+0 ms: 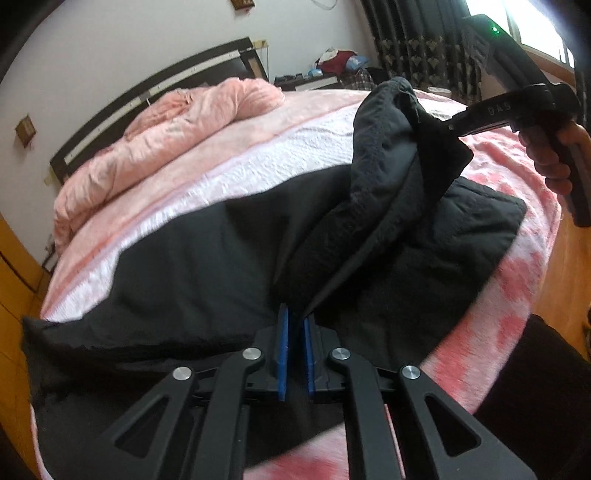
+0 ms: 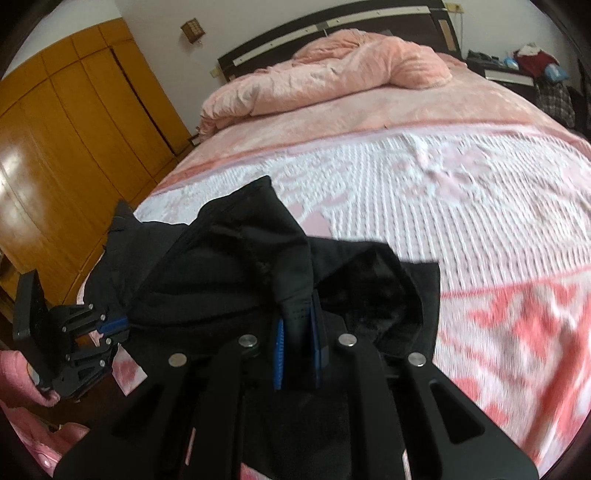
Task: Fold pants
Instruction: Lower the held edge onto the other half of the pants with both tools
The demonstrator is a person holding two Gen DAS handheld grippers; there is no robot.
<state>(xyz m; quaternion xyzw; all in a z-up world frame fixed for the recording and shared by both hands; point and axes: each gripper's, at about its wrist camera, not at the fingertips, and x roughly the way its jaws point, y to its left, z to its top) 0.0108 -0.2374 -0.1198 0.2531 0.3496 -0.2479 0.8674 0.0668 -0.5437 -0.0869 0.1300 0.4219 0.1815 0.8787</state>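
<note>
**A:** Left wrist view first, nearest thing?

**B:** The left hand-held gripper (image 1: 295, 325), at 6 o'clock. Its blue pads (image 1: 282, 354) are drawn almost together, and a fold of the black pants (image 1: 192, 266) runs down into the narrow gap at their tips, so it is clamped on the fabric.

**A:** And the pants themselves?

**B:** Spread across the near part of the bed (image 1: 517, 280), over its pink-and-white blanket. One end is lifted towards 1 o'clock, where the right hand-held gripper (image 1: 452, 127) has it pinched. A hand (image 1: 554, 155) grips that tool's handle at 3 o'clock.

**A:** Farther back?

**B:** A rumpled pink quilt (image 1: 177, 122) at 10 o'clock, against the dark headboard (image 1: 147, 88). Patterned curtains (image 1: 417, 40) hang at 1 o'clock.

**A:** Right wrist view?

**B:** At 6 o'clock the right hand-held gripper (image 2: 299, 332) is closed on a bunched black edge of the pants (image 2: 229, 280), the cloth wedged between the blue pads (image 2: 279, 354). At 9 o'clock the left hand-held gripper (image 2: 120, 325) bites another part of the same garment, a hand (image 2: 22, 376) behind it.

**A:** Beyond that?

**B:** The blanket-covered bed (image 2: 443, 206) stretches to 12 o'clock, the pink quilt (image 2: 332, 74) heaped below the headboard (image 2: 332, 22). A wooden wardrobe (image 2: 74, 122) stands at 10 o'clock.
</note>
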